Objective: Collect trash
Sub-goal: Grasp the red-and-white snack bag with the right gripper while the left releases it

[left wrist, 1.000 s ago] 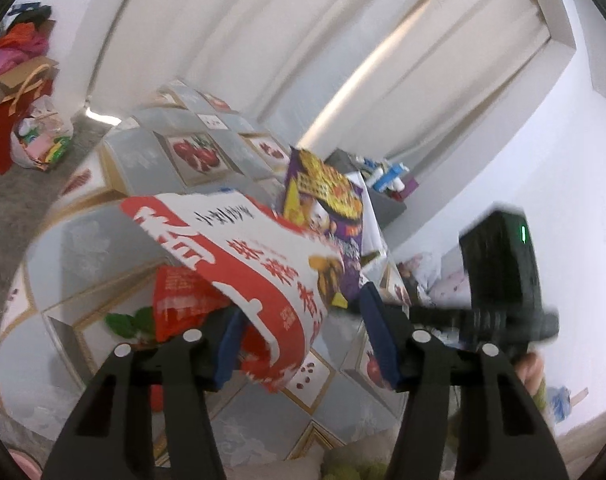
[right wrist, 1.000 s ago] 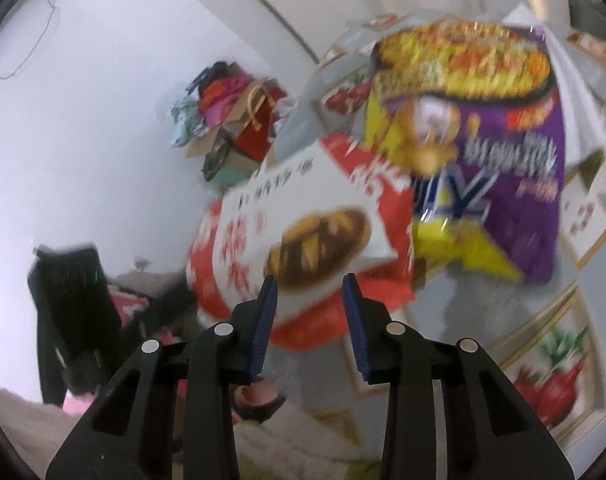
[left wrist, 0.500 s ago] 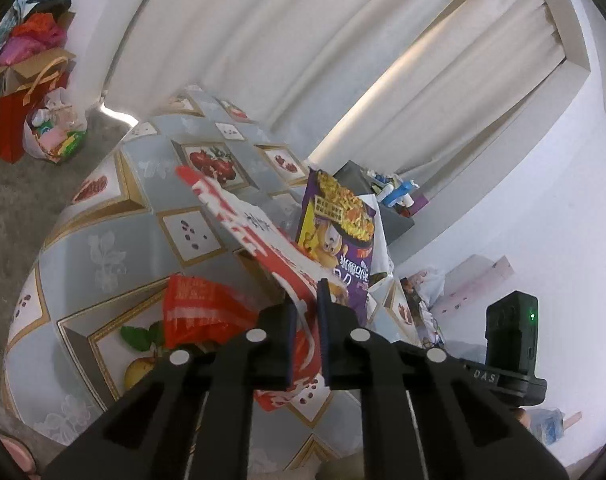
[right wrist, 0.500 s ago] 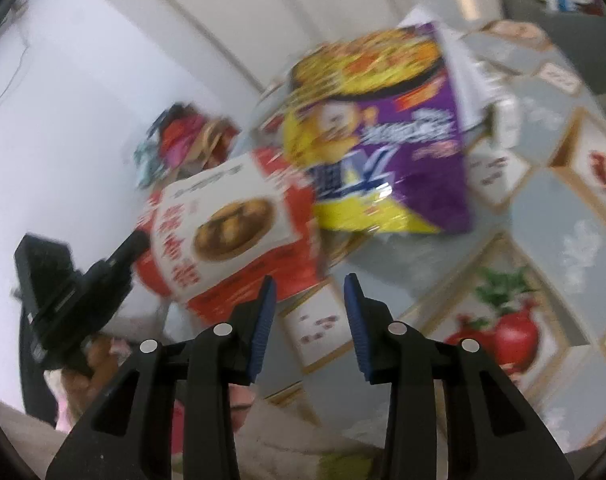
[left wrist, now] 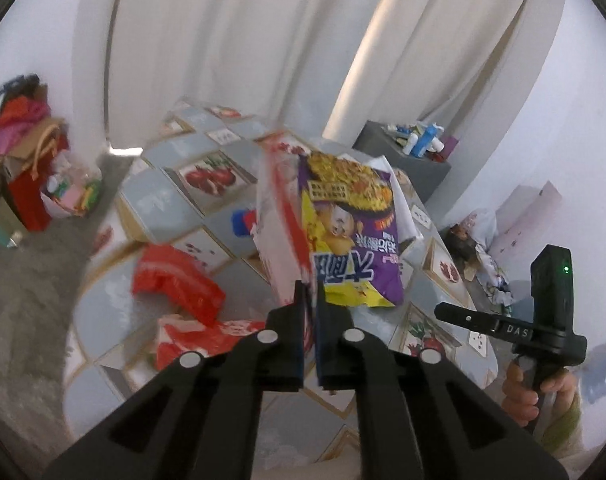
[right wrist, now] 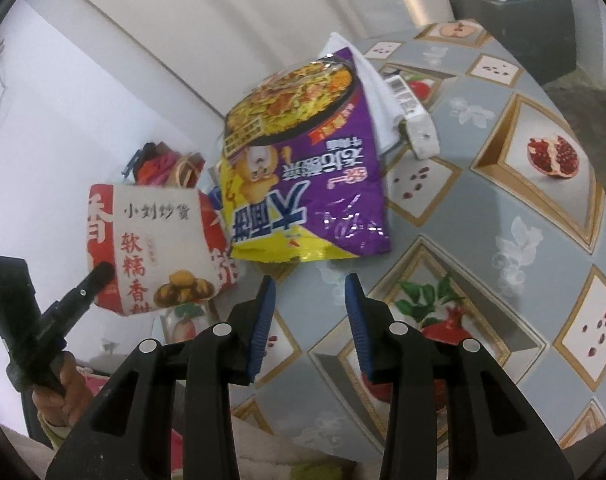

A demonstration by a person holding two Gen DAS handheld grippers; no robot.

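Chestnut bag [right wrist: 155,248] pinched in left tool [left wrist: 310,300], right tool [right wrist: 309,292] half-open and empty, purple snack bag [right wrist: 303,168] on table [right wrist: 503,208].

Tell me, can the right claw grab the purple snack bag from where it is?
Probably yes. The right claw is open and empty, and the purple snack bag lies just ahead with bare tablecloth between them.

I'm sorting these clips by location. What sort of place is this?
Probably a lived-in room at home: a table under a fruit-print tablecloth, long white curtains behind it, and bags of belongings piled on the floor by the wall.
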